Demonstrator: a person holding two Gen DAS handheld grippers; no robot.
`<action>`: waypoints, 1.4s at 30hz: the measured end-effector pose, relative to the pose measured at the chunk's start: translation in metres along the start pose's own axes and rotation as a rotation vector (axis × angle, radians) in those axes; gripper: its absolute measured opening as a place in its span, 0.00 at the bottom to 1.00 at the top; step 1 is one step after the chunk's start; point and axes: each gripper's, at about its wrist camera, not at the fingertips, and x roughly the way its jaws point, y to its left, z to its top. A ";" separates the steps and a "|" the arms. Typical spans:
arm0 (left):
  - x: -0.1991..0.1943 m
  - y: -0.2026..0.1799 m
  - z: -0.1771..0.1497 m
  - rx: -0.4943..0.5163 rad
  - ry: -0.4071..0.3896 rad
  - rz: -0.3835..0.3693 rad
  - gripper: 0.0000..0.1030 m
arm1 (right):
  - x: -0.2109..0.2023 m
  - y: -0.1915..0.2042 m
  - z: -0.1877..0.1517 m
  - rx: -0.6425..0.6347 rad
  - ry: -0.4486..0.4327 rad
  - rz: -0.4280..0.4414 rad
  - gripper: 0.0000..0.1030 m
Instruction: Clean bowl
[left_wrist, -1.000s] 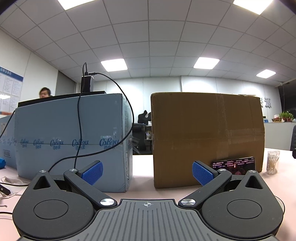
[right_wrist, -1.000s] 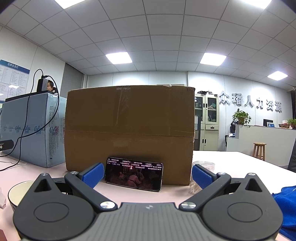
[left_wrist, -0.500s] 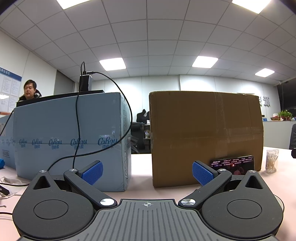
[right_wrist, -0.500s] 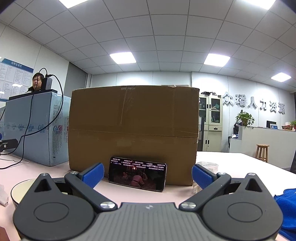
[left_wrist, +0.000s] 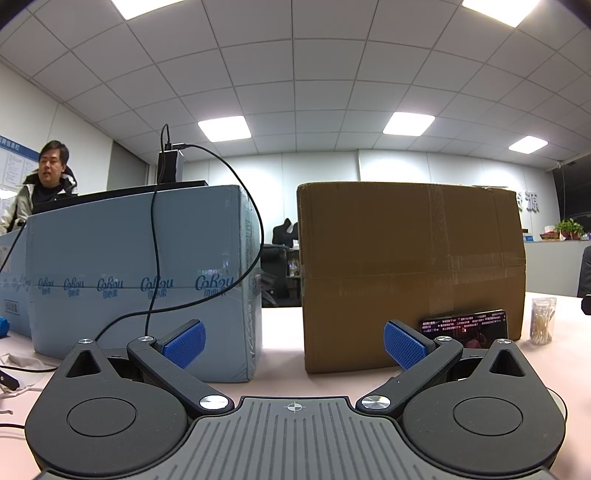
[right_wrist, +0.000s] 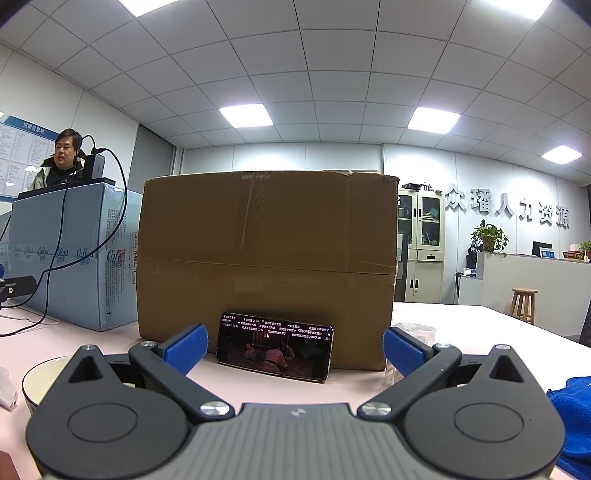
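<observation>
Cleaning not yet begun: both the left tool (left_wrist: 293, 341) and right tool (right_wrist: 293, 345) hover spread and empty above the desk (right_wrist: 443, 314), the bowl (right_wrist: 40, 373) (bottom left) untouched, blue cloth (right_wrist: 570, 406) lying right.

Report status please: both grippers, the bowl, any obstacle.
Left gripper open, empty. Right gripper open, empty. Bowl on table, untouched, at right gripper's lower left. Blue cloth at right; nothing blocking.
</observation>
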 end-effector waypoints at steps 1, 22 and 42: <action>0.000 0.000 0.000 0.000 0.000 0.000 1.00 | 0.000 0.000 0.000 -0.001 0.000 0.000 1.00; 0.001 -0.001 0.000 0.002 0.001 -0.001 1.00 | 0.000 0.001 0.000 -0.007 0.003 0.010 1.00; -0.001 -0.003 0.000 0.006 0.001 0.000 1.00 | 0.000 0.001 0.000 -0.010 0.005 0.015 1.00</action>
